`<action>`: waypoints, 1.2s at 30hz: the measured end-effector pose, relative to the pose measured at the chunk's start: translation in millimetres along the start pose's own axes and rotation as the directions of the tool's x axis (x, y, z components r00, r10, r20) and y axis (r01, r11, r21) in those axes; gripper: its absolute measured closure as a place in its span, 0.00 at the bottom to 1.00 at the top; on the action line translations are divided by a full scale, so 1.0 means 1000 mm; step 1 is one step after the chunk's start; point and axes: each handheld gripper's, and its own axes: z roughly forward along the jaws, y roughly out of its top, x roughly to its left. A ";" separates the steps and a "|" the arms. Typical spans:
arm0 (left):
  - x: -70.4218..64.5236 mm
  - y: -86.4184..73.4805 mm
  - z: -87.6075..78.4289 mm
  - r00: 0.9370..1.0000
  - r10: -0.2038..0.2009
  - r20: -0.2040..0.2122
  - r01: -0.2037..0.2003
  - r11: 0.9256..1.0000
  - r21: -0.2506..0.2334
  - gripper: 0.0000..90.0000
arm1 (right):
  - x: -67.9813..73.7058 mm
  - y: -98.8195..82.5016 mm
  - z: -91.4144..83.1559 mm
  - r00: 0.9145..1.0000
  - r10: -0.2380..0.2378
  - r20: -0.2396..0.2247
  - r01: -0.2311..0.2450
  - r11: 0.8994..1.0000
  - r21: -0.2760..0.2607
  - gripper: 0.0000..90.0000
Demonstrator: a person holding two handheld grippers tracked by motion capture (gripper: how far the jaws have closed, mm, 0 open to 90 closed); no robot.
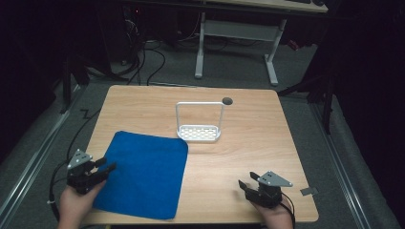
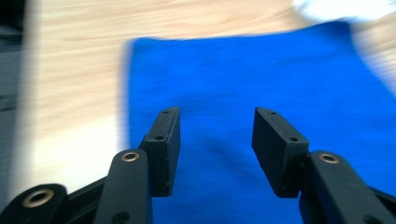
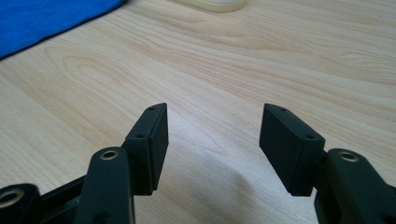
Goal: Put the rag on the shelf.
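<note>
- Below, the left claw (image 1: pixel 106 168) is held with its jaws spread wide and empty, poised over the near-left edge of a blue cloth (image 1: pixel 143 174) spread flat on the wooden surface (image 1: pixel 248 138).
- Seen from the left gripper view, the cloth (image 2: pixel 261 88) lies directly ahead of and beneath the left claw (image 2: pixel 215 122).
- The right claw (image 1: pixel 245 180) is held wide and empty over bare wood, the cloth well apart on its left.
- A white wire rack (image 1: pixel 199 121) is set upright beyond both claws.
</note>
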 end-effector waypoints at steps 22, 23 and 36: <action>-0.009 -0.006 0.019 0.999 0.045 0.019 -0.046 0.998 0.037 0.56 | 0.004 0.003 0.000 0.999 0.002 -0.032 -0.003 1.000 -0.015 0.51; -0.006 -0.007 0.019 0.998 0.016 0.060 -0.018 0.999 0.027 0.52 | 0.008 0.005 0.002 0.999 -0.007 -0.037 0.006 1.000 -0.025 0.51; 0.008 -0.008 0.010 0.994 -0.011 0.109 0.008 1.000 0.024 0.50 | 0.068 0.030 0.029 0.971 -0.059 -0.232 0.063 0.998 0.012 0.87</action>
